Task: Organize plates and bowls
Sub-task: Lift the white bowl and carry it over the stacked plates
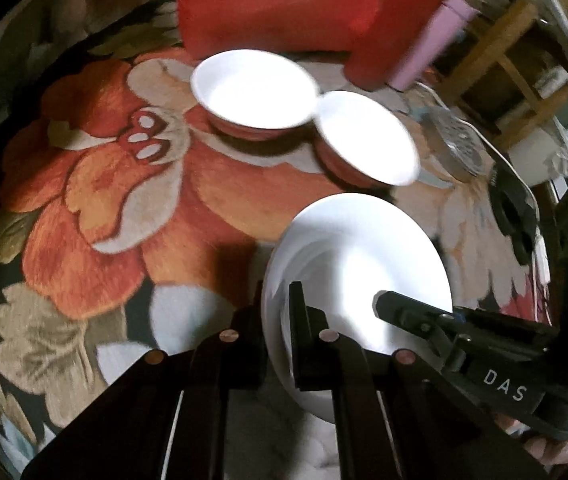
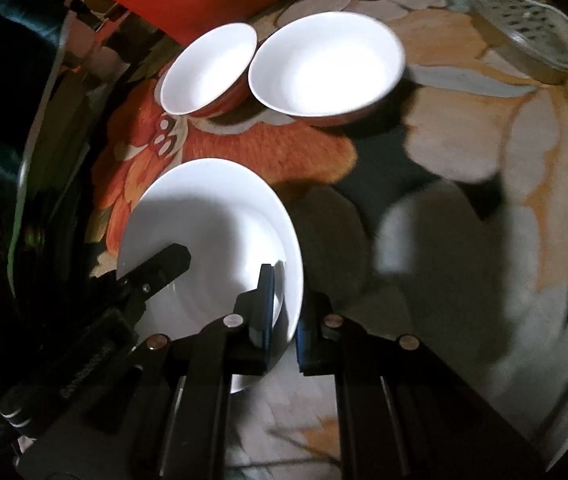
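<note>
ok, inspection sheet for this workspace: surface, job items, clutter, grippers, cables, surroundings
Surface: floral cloth, orange and beige flowers on dark ground.
Job items: white plate near the grippers; two bowls, white inside, reddish outside, side by side beyond it, rims close or touching.
Clutter: red bag, red cylinder, pink bottle, remote, black object.
Grippers: left gripper shut on the plate's left rim; right gripper shut on its right rim.
Cables: white cable beside the remote.
Surroundings: wooden frame beyond the table; dim room.
</note>
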The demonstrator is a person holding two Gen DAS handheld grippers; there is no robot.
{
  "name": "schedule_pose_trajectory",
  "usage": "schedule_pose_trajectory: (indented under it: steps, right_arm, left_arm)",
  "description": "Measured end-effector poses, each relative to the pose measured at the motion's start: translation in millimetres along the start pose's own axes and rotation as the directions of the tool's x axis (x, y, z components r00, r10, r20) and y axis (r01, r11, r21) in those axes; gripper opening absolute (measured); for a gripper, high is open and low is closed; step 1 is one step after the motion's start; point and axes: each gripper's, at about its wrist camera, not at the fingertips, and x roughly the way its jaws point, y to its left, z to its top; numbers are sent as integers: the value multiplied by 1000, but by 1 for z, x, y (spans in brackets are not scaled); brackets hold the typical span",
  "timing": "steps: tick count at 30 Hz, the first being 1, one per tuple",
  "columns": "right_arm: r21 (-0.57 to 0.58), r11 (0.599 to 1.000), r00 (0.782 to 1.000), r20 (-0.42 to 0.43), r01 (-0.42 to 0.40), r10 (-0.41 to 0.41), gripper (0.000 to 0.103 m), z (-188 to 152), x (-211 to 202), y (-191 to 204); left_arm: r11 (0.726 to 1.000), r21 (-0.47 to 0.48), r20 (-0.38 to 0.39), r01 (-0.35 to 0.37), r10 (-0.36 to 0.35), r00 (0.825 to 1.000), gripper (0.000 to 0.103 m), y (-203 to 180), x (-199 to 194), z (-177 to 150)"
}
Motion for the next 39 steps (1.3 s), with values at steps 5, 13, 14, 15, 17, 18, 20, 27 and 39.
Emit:
schedule_pose_trajectory:
  steps: [5,13,14,15,17,18,20,27,39]
  right_arm:
    - [7,999,999,17,32,-32,10,-19,-42,-11]
    - [11,998,995,65,69,-70,10,-42,-102,-27]
    - [10,997,994,74,74,-74,10,-45,-110,-30]
    - [5,997,993,81,81,-81,10,-48,-117,-32]
    - [-5,995,989,106,103,-102,10,-52,-132,-37]
    - [-4,994,987,114,112,-111,10,-55,-139,-41]
    - [14,993,986,121,116,-117,10,-61,-150,-51]
    - [83,988,983,125,128,-137,11,-83,-174,-88]
    - [150,973,973,128,175,-194,11,-111,-200,-141]
  left_arm:
    - [998,57,12,24,-24,1000,7,-36,-28,-16]
    - [991,116,41,62,-67,997,7,-86,-66,-32]
    - [990,122,42,69,-74,996,7,-92,-70,-33]
    - [989,129,42,75,-81,996,7,-97,-73,-35]
    - [985,145,42,89,-96,995,7,-111,-76,-39]
    - [983,154,41,98,-106,994,8,-119,-78,-41]
    - [979,172,36,106,-114,993,8,-133,-80,-45]
    - [961,238,-2,141,-144,990,8,-179,-75,-61]
    - [933,293,-75,208,-195,978,8,-241,-52,-86]
